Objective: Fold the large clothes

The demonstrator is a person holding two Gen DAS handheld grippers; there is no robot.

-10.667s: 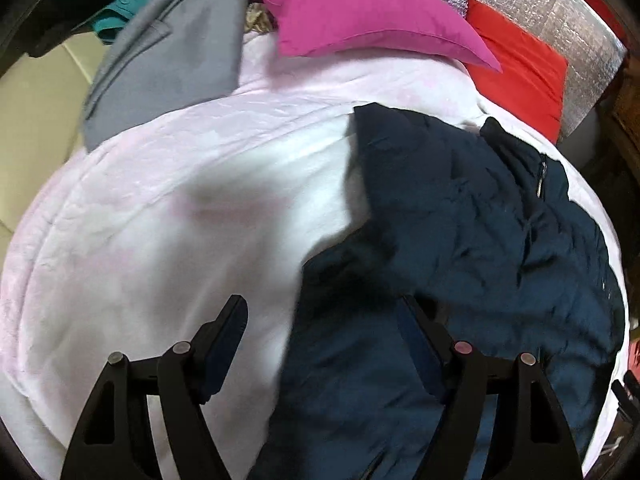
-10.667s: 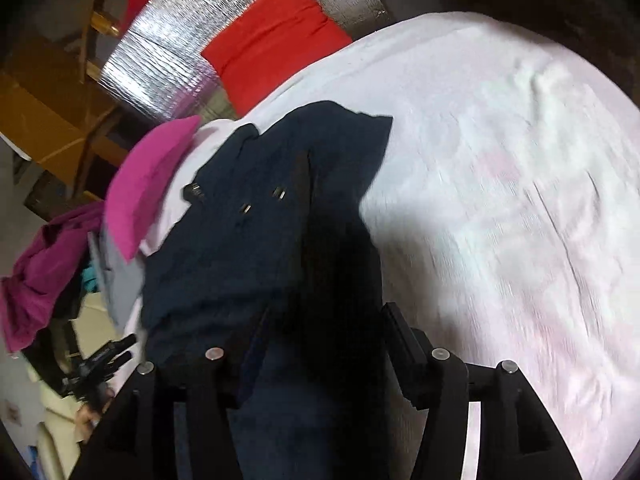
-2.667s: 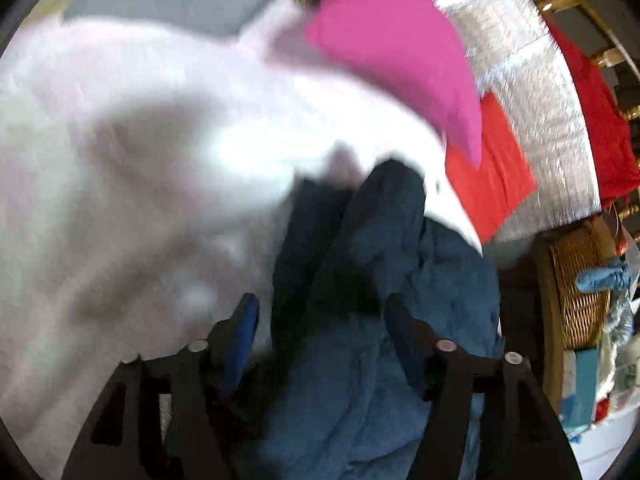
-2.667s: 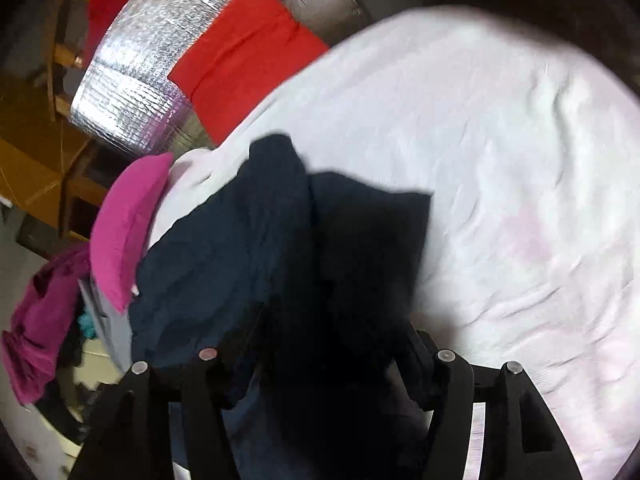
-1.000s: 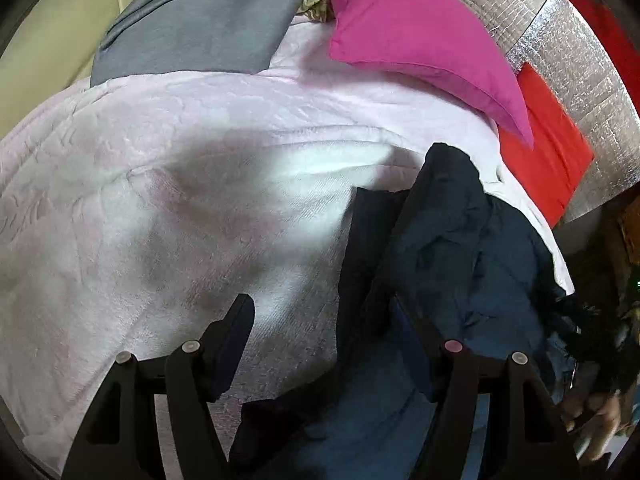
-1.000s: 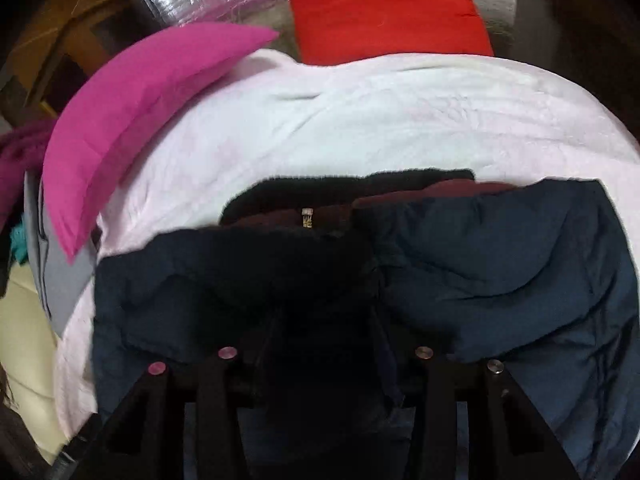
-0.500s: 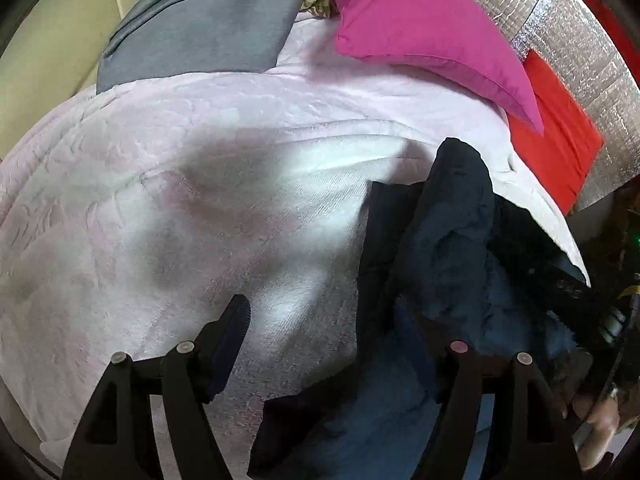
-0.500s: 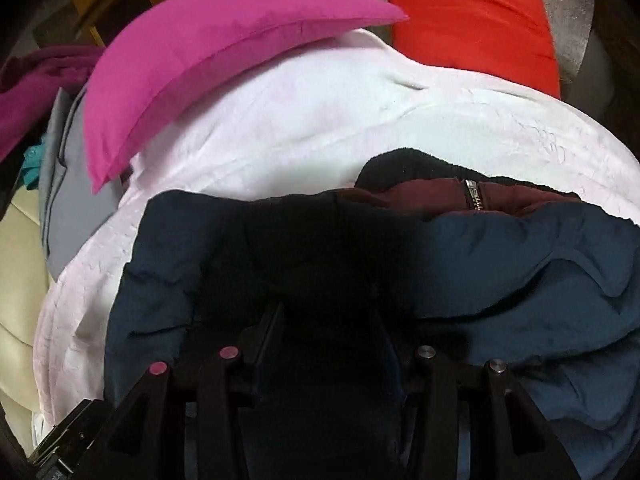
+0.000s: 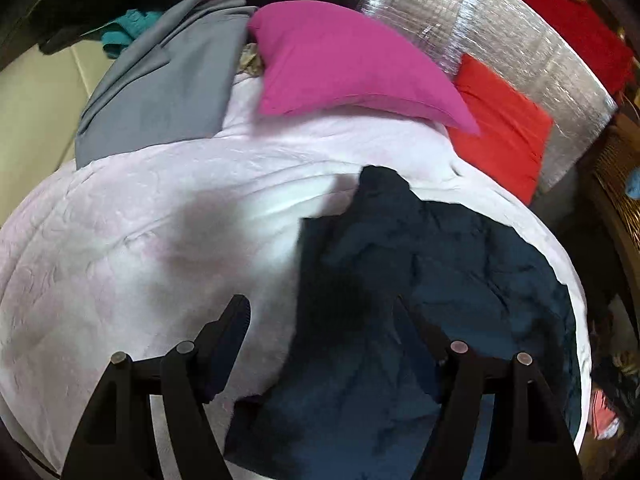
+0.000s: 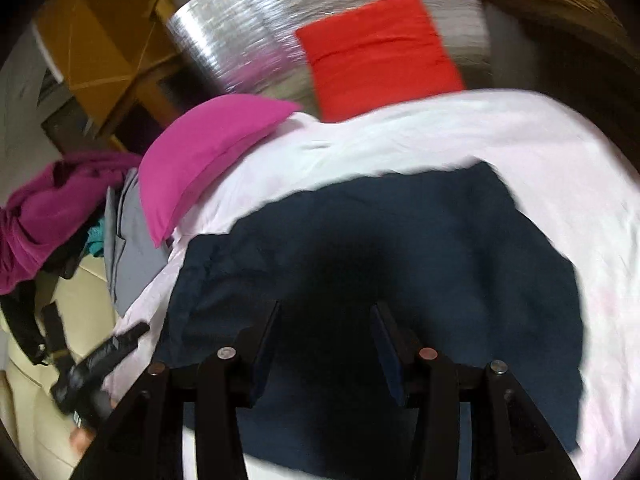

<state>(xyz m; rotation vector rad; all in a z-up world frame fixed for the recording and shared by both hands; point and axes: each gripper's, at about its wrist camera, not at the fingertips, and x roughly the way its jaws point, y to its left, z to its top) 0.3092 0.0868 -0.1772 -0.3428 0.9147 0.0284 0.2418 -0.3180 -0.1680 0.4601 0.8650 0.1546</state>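
A dark navy jacket (image 9: 440, 280) lies folded in a rough block on the pale pink bed cover (image 9: 140, 240). It also fills the middle of the right wrist view (image 10: 400, 248). My left gripper (image 9: 320, 320) is open and empty, above the jacket's left edge. My right gripper (image 10: 325, 316) is open and empty, hovering over the jacket's near part. The other gripper (image 10: 100, 364) shows at the left of the right wrist view.
A magenta pillow (image 9: 344, 64) and a grey garment (image 9: 168, 84) lie at the head of the bed. A red cushion (image 9: 500, 128) leans on a silver foil panel (image 9: 500, 32). A wicker basket (image 9: 616, 168) stands to the right. A cream sofa (image 10: 36, 360) is at the left.
The right gripper has let go of the jacket and pulled back; the jacket now lies flat with the maroon lining hidden. The left gripper has drawn back a little.
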